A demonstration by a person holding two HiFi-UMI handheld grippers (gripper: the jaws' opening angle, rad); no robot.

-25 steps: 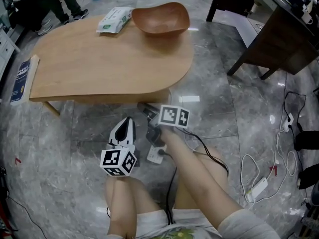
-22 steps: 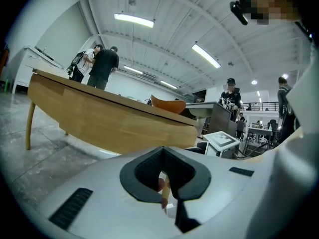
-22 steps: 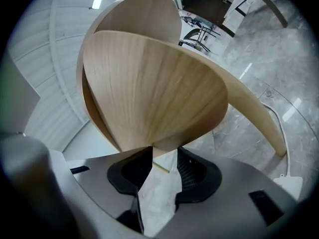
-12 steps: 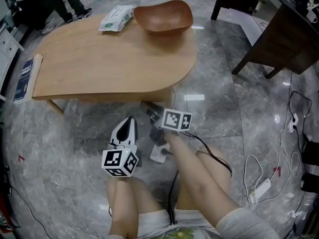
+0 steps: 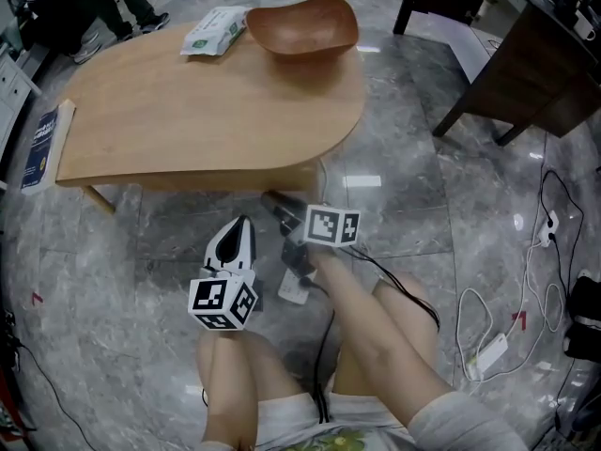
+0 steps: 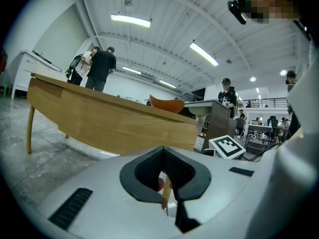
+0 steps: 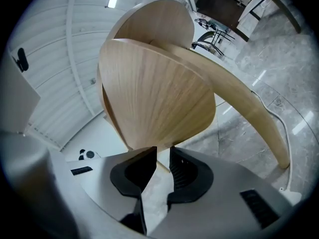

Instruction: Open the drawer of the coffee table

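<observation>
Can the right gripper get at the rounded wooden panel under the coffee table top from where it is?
Probably yes. The right gripper has just been closing its jaws; they stand apart, the lower edge of the wooden panel at their tips. Nothing visible blocks it.

Nothing legible. The blue book (image 5: 39, 146) at the coffee table's (image 5: 207, 111) left end and the packet (image 5: 214, 30) at its far edge carry print too small to read; the left cube (image 5: 223, 303) and right cube (image 5: 331, 225) before it show only square patterns
</observation>
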